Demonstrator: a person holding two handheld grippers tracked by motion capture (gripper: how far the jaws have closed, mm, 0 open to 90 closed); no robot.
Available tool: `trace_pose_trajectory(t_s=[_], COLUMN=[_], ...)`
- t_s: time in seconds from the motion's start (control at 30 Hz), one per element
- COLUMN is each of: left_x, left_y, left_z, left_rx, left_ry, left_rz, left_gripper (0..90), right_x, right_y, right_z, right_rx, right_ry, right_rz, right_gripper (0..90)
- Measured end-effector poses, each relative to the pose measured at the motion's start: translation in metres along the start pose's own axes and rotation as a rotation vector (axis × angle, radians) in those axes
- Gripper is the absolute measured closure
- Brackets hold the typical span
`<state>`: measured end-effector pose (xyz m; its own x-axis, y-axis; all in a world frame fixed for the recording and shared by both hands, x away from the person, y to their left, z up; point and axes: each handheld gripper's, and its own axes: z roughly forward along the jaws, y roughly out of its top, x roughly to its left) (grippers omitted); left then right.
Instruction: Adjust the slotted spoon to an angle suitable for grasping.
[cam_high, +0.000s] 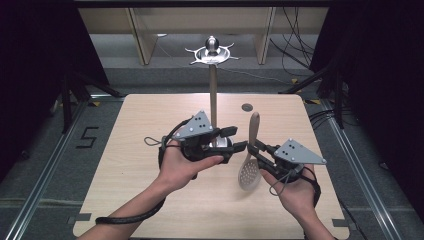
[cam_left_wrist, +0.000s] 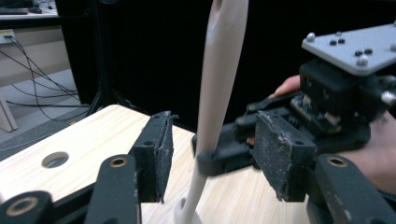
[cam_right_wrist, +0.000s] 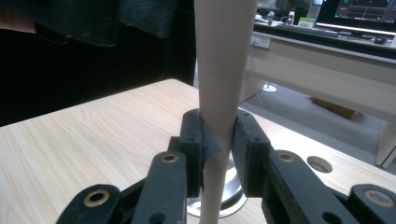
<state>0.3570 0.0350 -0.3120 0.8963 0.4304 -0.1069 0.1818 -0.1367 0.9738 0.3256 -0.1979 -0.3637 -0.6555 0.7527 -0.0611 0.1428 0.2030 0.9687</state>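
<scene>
Dark curtains close off both sides of a pale wooden table (cam_high: 150, 200) with a small round hole (cam_high: 247, 107) near its far edge; behind it runs a grey floor with loose cables. A tall stand (cam_high: 213, 95) rises at the middle of the table, a slim wooden pole on a shiny metal base, crowned with a metal ring of hooks; it looks made for hanging utensils. The right gripper (cam_high: 256, 150) is closed on the handle of a slotted spoon (cam_high: 249, 172), holding it upright, handle up and perforated bowl down, just right of the stand; in the right gripper view the jaws press the pale handle from both sides, with the stand's metal base low behind them. The grip sits fairly low on the handle, which probably leaves the upper part free for the other hand. The left gripper (cam_high: 235, 138) stands wide, its jaws either side of the same handle without touching it, as the left gripper view shows (cam_left_wrist: 208, 163); I judge it ready to take or steady the spoon. The spoon is cream-coloured, smooth and matte, likely plastic or pale wood; its handle broadens toward the rounded top; the oval bowl is peppered with small holes.
</scene>
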Motion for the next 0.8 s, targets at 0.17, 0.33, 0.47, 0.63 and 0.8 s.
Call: trace_pose_trajectory(t_s=[0.17, 0.33, 0.47, 0.63, 0.8], left_x=[-0.001, 0.000, 0.002, 0.004, 0.010], left_y=[-0.001, -0.001, -0.001, 0.001, 0.006], left_z=[0.013, 0.021, 0.025, 0.024, 0.020], left_rx=[-0.003, -0.010, -0.014, -0.022, -0.014], left_ry=[-0.005, -0.007, -0.011, 0.015, 0.011], left_rz=[-0.006, -0.014, -0.008, 0.010, -0.014], left_gripper=[55.5, 59.4, 63.9, 72.6, 73.4], right_x=[0.002, 0.004, 0.006, 0.010, 0.010], right_y=[-0.002, -0.003, -0.002, -0.001, 0.001], right_z=[0.002, 0.003, 0.005, 0.008, 0.007], right_rx=[0.004, 0.013, 0.010, 0.014, 0.038], right_ry=[0.000, -0.017, -0.009, -0.014, -0.026], right_rz=[0.009, 0.003, -0.012, 0.009, -0.043], right_gripper=[75.7, 75.7, 75.7, 75.3, 66.8])
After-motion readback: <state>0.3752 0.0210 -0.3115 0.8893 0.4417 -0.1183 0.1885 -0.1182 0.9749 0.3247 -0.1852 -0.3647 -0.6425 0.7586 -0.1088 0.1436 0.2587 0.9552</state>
